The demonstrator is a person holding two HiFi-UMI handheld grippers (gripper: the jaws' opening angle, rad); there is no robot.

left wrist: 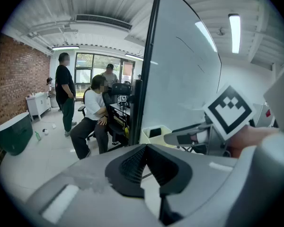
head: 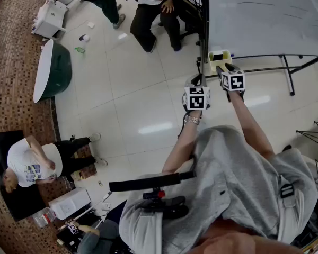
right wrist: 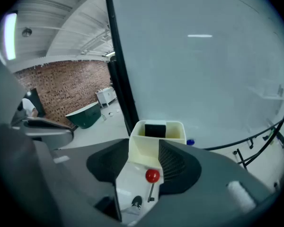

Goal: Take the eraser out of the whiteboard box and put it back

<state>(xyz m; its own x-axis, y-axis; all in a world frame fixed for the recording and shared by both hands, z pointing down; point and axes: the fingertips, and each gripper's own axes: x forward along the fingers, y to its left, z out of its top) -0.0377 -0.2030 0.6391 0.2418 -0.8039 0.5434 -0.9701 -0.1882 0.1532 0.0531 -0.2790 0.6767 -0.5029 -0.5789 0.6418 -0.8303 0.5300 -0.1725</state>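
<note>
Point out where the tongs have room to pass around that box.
Bare floor tile lies open left of the box, toward the seated person. Inside, the eraser leaves only slim gaps at each wall. The whiteboard post crowds the box's left.

**Grey tee, grey grippers**

The person wears a loose grey short-sleeved tee (head: 238,184). A band (head: 193,119) circles the left wrist, perhaps a metal watch; it is too small to tell. A pale strap (head: 282,218) with a black buckle (head: 286,190) runs over one shoulder. The left gripper (left wrist: 145,148) and right gripper (right wrist: 149,148) have smooth light-grey shells with black ribbed pads (right wrist: 173,162). Each bears a white cube (head: 196,98) printed with black square markers. A red ball (right wrist: 152,176) on a thin stem shows between the right one's shells.
</note>
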